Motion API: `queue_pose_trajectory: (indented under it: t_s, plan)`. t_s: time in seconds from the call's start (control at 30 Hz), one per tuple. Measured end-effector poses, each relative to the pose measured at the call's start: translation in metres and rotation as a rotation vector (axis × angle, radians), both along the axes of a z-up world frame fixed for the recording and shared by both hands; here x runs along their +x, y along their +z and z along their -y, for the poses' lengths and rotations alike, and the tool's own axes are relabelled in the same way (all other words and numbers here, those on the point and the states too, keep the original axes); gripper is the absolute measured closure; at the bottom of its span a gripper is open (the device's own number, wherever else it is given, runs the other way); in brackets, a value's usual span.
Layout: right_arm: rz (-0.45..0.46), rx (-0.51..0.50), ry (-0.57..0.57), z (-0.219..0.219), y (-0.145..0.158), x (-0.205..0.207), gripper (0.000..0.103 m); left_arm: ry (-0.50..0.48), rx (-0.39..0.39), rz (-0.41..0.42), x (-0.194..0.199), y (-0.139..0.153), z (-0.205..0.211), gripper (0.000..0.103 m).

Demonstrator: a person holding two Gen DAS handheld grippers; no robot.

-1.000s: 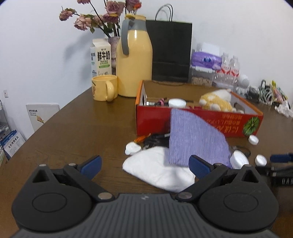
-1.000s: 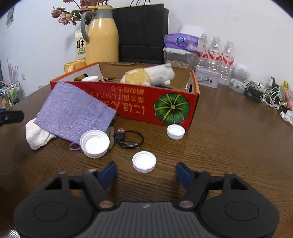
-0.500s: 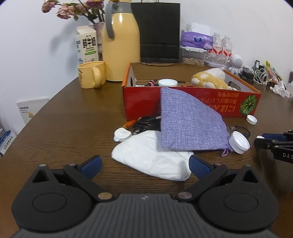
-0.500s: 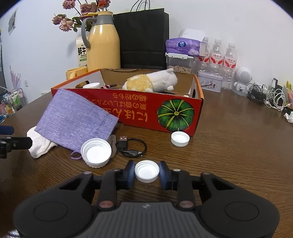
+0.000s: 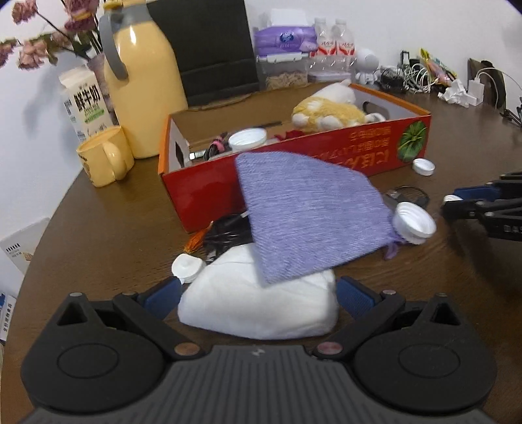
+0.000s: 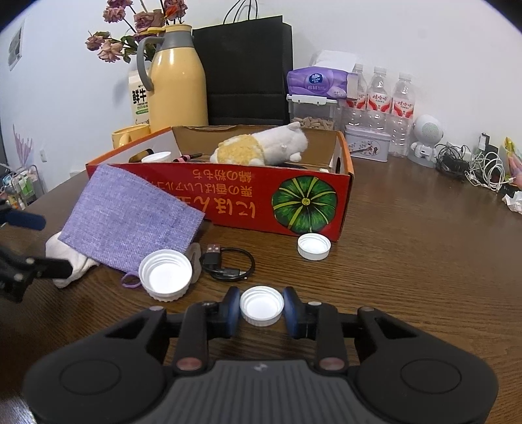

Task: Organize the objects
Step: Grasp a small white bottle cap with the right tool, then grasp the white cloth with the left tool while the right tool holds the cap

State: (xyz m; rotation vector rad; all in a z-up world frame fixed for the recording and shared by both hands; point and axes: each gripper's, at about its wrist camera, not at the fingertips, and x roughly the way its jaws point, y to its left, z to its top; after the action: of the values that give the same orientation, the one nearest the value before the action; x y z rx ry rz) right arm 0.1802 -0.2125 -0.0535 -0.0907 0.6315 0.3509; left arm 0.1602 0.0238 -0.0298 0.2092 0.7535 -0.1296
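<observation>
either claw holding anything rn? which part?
Right claw is shut on the small white cap, pads on opposite sides of its rim, cap open side up. Left claw is open, straddling the white cloth bundle, gripping nothing.

White wall point(image 6: 407, 29), brown wooden table point(image 6: 424, 267)

I see a small white bottle cap point(image 6: 261, 309) sitting open side up on the brown table, pinched between blue pads. A larger white cap point(image 6: 165, 274), also open side up, lies just beside a purple woven pouch point(image 6: 130, 221) that leans against the red cardboard box point(image 6: 261, 202) and partly covers a white cloth bundle point(image 5: 261, 306). Another small cap point(image 6: 314, 247) rests near the box's front corner. Inside the box lies a yellow-and-white plush toy point(image 6: 261, 148).
</observation>
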Motion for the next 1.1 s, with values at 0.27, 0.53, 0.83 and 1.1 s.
queue_pose_trajectory:
  t_s: [0.27, 0.53, 0.83, 1.1]
  plan:
    - [-0.006, 0.009, 0.001, 0.0, 0.0, 0.001, 0.076, -0.027, -0.082, -0.036, 0.005, -0.015, -0.011, 0.0]
    - [-0.007, 0.01, 0.0, 0.0, 0.0, 0.001, 0.076, -0.007, -0.086, -0.039, 0.007, -0.014, -0.01, 0.0]
    - [0.003, 0.005, -0.01, 0.0, 0.0, -0.001, 0.076, 0.03, -0.105, -0.017, -0.003, -0.016, -0.009, 0.002]
    - [0.009, 0.006, -0.011, 0.001, 0.001, -0.004, 0.076, 0.056, -0.122, 0.001, -0.017, -0.014, -0.005, 0.017]
